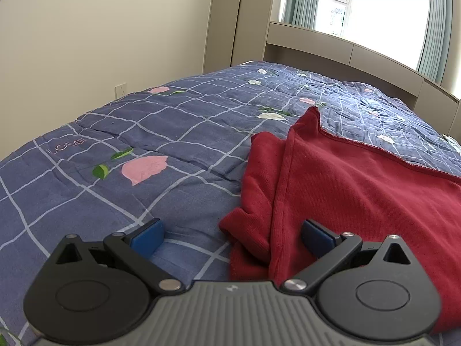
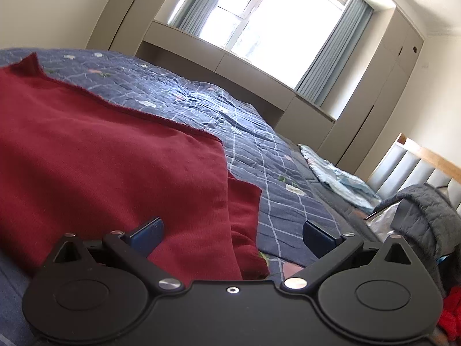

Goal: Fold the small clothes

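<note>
We see the left gripper (image 1: 232, 235) spread wide with nothing between its blue pads (image 1: 148, 235), low over the blue checked quilt (image 1: 161, 132). The dark red garment (image 1: 360, 184) lies flat on the quilt ahead and to its right, its bunched left edge running between the fingers. The right gripper (image 2: 232, 235) is likewise wide open and holds nothing; the garment (image 2: 100, 155) lies ahead and to its left, its right edge between the fingers. A pale blue cloth (image 2: 340, 181) lies farther off to the right

Dark red garment (image 1: 360, 190) on blue checked quilt (image 1: 178, 132) with pink flowers.
</note>
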`<state>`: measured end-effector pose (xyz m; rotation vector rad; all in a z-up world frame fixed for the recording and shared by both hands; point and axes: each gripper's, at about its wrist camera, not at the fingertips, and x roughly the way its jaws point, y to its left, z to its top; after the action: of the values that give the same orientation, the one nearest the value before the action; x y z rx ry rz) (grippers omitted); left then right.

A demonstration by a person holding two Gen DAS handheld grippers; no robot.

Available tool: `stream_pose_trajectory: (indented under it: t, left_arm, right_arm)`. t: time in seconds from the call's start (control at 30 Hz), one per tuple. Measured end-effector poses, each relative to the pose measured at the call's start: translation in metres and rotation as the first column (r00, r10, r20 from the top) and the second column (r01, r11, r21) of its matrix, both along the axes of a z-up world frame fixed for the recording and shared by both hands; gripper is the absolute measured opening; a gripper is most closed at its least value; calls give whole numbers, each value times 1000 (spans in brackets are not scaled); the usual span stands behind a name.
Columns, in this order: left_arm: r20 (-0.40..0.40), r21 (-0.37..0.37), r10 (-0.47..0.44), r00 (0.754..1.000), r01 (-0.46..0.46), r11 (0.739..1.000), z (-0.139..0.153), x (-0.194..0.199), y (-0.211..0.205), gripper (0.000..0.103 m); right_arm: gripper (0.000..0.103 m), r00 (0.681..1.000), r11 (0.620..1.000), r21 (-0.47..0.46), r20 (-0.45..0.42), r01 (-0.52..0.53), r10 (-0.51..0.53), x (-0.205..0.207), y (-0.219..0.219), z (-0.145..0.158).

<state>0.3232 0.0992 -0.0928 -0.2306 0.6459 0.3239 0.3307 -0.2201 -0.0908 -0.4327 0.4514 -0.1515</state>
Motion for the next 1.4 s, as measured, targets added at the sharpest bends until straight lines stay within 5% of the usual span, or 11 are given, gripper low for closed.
stream_pose_trajectory:
  t: [0.17, 0.3, 0.4, 0.53, 0.73, 1.13, 1.4]
  left_arm:
    - [1, 0, 0, 1000, 0, 1000, 0, 0, 0, 103]
    - [-1, 4, 1, 1000, -1, 1000, 0, 0, 0, 103]
    - [0, 3, 1, 1000, -1, 1000, 0, 0, 0, 103]
    - [0, 3, 1, 1000, -1, 1000, -1, 0, 0, 103]
    - [-2, 7, 1, 1000, -1, 1000, -1, 0, 0, 103]
    - [-4, 13, 0, 1000, 0, 1000, -1, 1, 0, 103]
    - [-4, 13, 0, 1000, 1, 1000, -1, 1, 0, 103]
  right_arm:
    - [102, 996, 1000, -6, 91, -14, 14, -4, 14, 28]
    - [102, 991, 994, -17, 79, -111, 112, 28, 44, 53]
    - [102, 977, 976, -55, 17, -212, 213, 72, 71, 62]
    - [102, 955, 959, 11, -95, -282, 282, 137, 101, 55]
    - [102, 947, 970, -48, -234, -237, 220, 190, 129, 14]
    - [102, 957, 962, -51, -129, -269, 261, 69, 97, 14]
    - [102, 966, 976, 4, -145, -217, 215, 24, 103, 20]
